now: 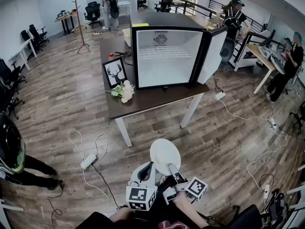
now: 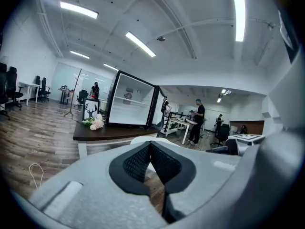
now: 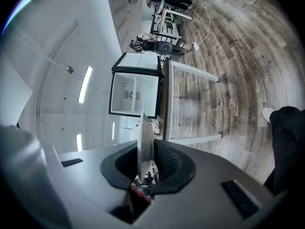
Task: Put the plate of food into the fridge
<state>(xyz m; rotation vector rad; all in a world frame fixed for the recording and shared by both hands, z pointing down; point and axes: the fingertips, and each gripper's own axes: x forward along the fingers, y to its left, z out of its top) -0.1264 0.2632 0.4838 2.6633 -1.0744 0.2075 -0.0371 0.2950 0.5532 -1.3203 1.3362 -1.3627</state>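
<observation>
My left gripper and right gripper had pale grey shells, black ribbed pads, and cubes bearing black-and-white square markers.

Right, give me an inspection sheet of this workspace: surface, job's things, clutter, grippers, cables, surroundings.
Surface: dark table, the fridge takes up much of it.
Job's things: fridge on the table, door swung open, nothing seen inside; white plate held short of the table, food on it cannot be made out.
Clutter: deer frame and flowers beside the fridge.
Grippers: left gripper jaws together, empty; right gripper jaws shut on the plate's rim.
Cables: white cables and a power strip loose on the floor before the table; more to the right.
Surroundings: open office, people at desks, chairs, coat stand.
</observation>
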